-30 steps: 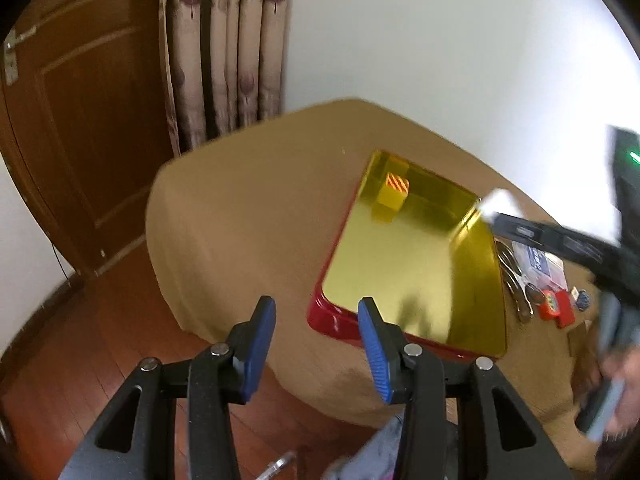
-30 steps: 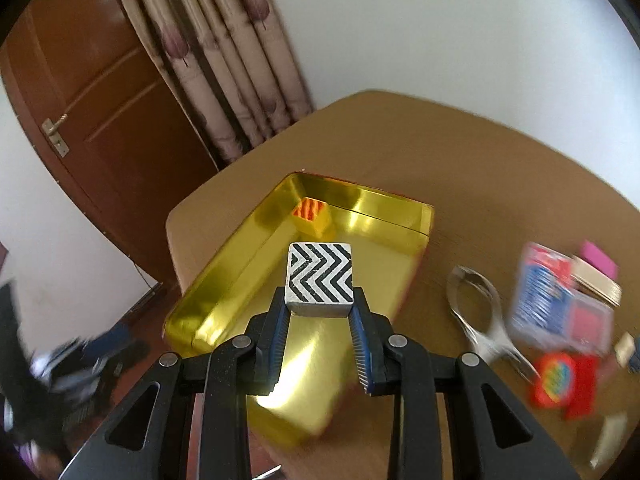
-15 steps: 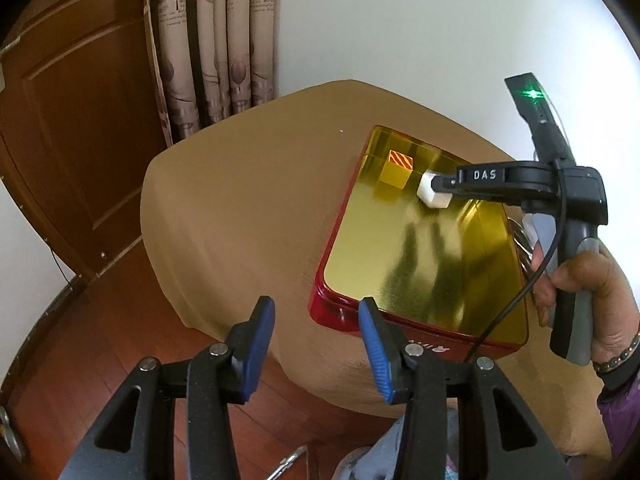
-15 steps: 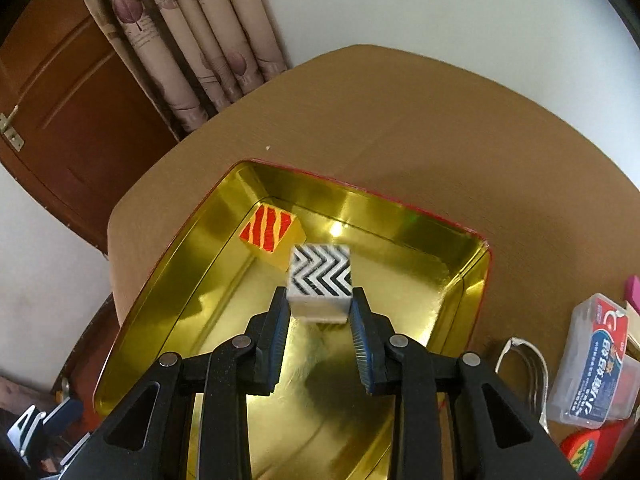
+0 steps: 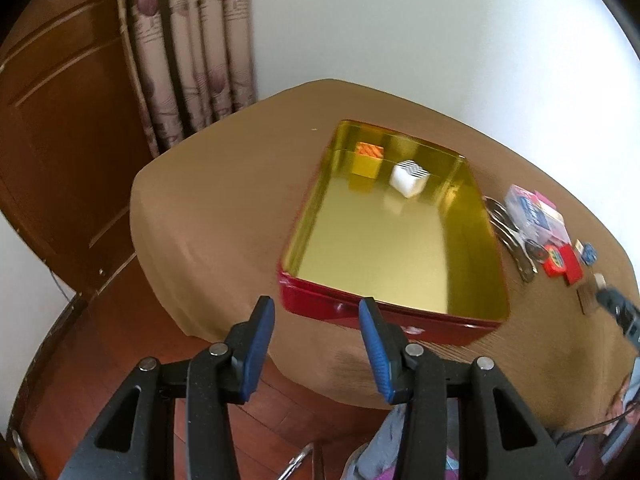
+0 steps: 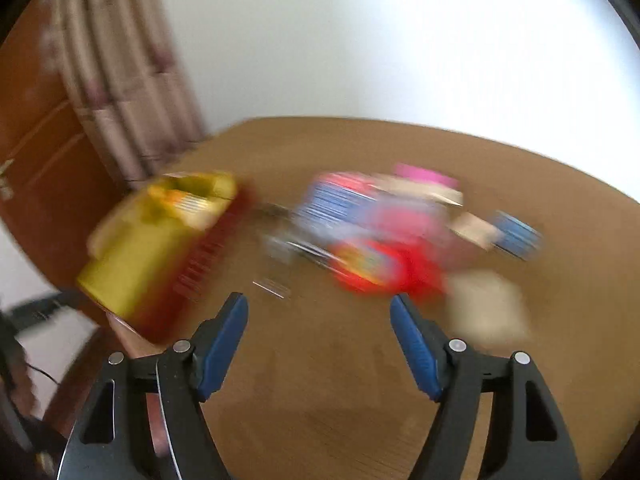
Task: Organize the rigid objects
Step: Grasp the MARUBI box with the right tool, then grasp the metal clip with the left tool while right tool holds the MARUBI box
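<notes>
Sitting in the tin [image 5: 394,240], the hard zigzag block [image 5: 409,178] grips by flat sides; both grippers' fingers [image 6: 224,340] gape empty.

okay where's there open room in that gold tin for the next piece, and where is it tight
Most of the gold tin's floor is bare, from its near red wall up to the two blocks. It is tight only at the far end, where the orange-striped block sits in the far left corner and the zigzag block beside it. Right of the tin, the small items crowd the table.
</notes>
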Available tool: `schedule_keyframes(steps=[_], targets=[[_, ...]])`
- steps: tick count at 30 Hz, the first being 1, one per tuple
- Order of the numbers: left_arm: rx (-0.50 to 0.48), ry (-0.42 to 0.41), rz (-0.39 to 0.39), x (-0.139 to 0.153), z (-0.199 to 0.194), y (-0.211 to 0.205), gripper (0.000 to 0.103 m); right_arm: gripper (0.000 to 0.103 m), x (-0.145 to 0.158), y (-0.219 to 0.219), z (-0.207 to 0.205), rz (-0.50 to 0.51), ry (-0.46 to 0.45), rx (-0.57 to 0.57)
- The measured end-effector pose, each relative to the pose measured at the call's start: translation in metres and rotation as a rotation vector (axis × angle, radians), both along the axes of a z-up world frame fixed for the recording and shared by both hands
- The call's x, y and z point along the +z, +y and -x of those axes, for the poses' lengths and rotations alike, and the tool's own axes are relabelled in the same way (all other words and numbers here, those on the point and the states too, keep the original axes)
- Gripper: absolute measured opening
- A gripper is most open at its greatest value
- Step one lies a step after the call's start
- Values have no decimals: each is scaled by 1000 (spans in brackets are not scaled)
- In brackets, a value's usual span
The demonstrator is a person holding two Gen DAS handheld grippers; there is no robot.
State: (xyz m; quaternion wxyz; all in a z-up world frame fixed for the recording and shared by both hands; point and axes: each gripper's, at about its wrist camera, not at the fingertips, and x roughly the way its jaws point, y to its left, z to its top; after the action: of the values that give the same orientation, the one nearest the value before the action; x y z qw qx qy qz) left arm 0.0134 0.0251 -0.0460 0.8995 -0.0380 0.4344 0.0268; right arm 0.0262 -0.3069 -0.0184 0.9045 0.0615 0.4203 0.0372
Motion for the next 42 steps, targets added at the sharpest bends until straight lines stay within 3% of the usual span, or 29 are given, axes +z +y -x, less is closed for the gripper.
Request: schedule_keyframes(steps=[2, 5, 8, 15, 21, 26, 27, 30, 38, 42], targets=[[-50, -7, -4, 2, 4, -14, 45, 72, -13, -42, 13, 51, 44, -90], [-134, -27, -26, 5, 12, -40, 45, 72, -27, -97, 27, 11, 101, -192], [-216, -36, -56, 4, 23, -72, 46, 72, -30, -118, 36, -46, 93, -228], [-344, 47, 5, -10, 34, -129, 46, 89, -24, -67, 18, -21, 39, -78], [-374, 82, -32, -13, 33, -150, 46, 90, -17, -57, -8, -43, 17, -35], [-375, 86, -22, -7, 26, -156, 46, 89, -29, -57, -35, -58, 49, -37], [-374, 89, -18, -6, 23, -157, 46, 87, -31, -58, -38, -63, 53, -36], [-375, 109, -1, -4, 15, -162, 46, 42, -44, -57, -51, -34, 110, -24], [-386, 183, 112, 7, -34, -182, 46, 41, -41, -69, -27, 119, 45, -32], [-342, 258, 230, 2, -78, -187, 46, 41, -42, -94, -21, 51, 43, -77]])
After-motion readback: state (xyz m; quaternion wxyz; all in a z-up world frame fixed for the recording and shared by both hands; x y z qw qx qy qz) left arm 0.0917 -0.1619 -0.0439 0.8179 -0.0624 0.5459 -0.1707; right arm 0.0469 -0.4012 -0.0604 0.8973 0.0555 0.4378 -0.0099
